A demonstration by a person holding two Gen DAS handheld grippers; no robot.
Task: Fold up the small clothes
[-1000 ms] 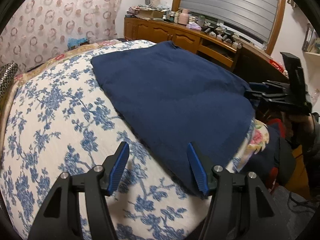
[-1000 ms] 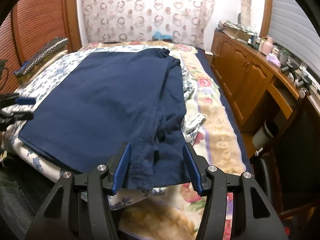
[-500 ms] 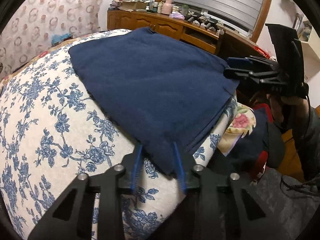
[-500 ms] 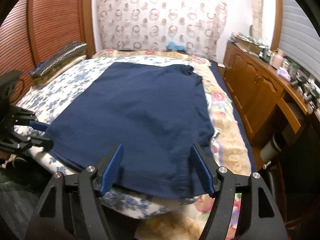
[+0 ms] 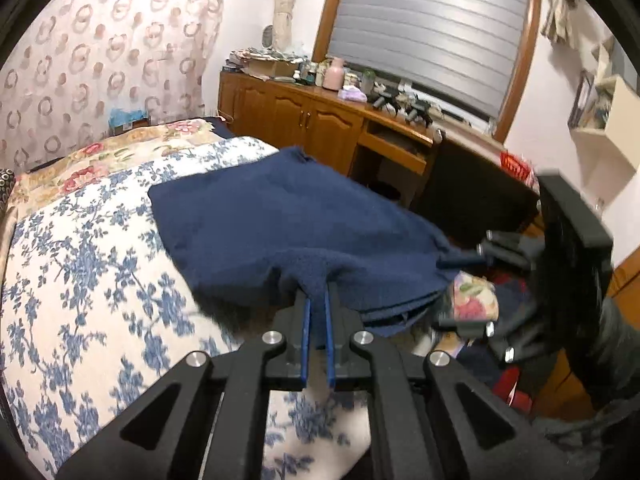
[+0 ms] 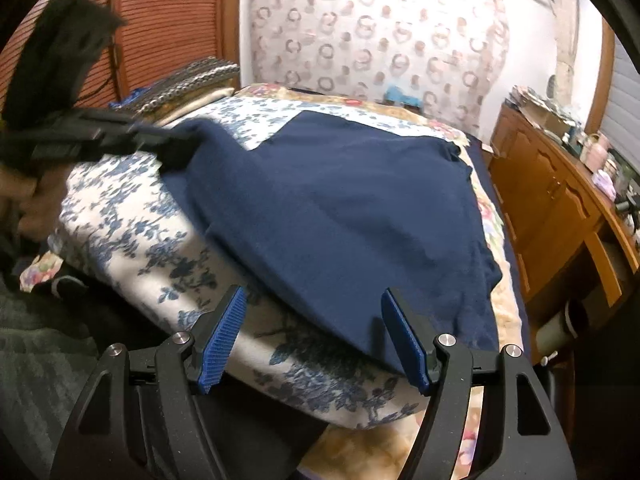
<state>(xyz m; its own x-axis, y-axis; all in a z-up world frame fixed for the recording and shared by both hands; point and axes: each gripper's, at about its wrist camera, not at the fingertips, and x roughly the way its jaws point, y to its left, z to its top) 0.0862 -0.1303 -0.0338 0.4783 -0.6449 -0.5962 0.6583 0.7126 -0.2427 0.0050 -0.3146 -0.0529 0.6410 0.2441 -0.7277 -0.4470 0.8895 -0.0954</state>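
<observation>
Left gripper (image 5: 316, 304) pinching navy garment (image 5: 288, 220) corner; right gripper (image 6: 316, 336) spread wide, garment hem between fingers

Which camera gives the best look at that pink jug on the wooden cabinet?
The left wrist view: the pink jug stands unobstructed on the wooden cabinet. The right wrist view catches it only small at the frame's edge.

A home bedroom: floral-covered bed (image 5: 80, 280), wooden cabinets (image 5: 304, 128), curtain (image 6: 380, 32).

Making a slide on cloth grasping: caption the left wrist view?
Left tool shut on a corner of the navy garment lying on the floral bedspread.
</observation>
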